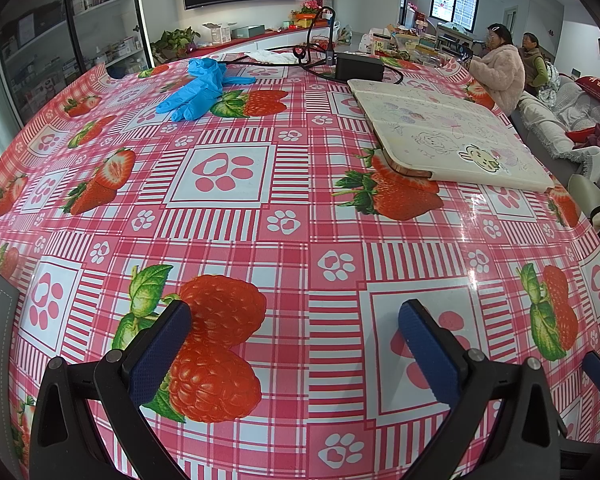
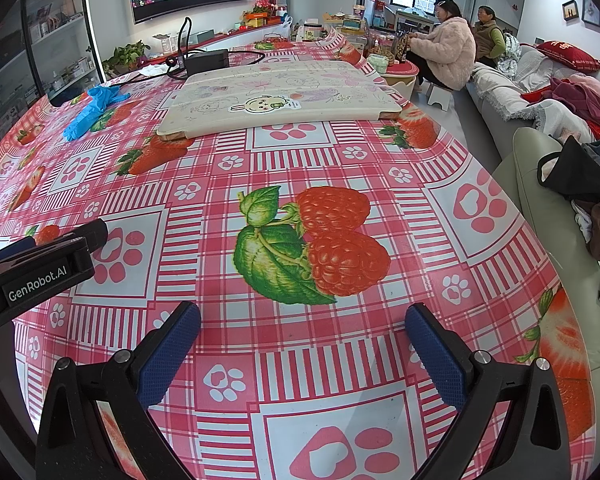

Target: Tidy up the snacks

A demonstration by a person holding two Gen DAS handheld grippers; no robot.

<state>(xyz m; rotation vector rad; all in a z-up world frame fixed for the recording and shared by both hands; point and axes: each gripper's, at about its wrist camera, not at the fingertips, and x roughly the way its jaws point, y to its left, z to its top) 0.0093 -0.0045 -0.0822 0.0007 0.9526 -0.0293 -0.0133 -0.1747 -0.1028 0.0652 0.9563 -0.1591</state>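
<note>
My left gripper [image 1: 294,314] is open and empty, low over the pink strawberry tablecloth [image 1: 228,216]. My right gripper [image 2: 302,318] is open and empty too, low over the same cloth [image 2: 332,152]. The left gripper's body [image 2: 40,264] shows at the left edge of the right wrist view. No snack lies on the near part of the table. Jars and boxes of food [image 2: 352,24] stand on a far surface beyond the table.
A cream tablet case with cartoon stickers [image 1: 452,132] [image 2: 276,96] lies on the table's far right. Blue gloves [image 1: 198,88] [image 2: 92,110], a black box with cables [image 1: 360,66] lie beyond. Two people [image 2: 448,46] sit by a sofa [image 2: 540,184] at right.
</note>
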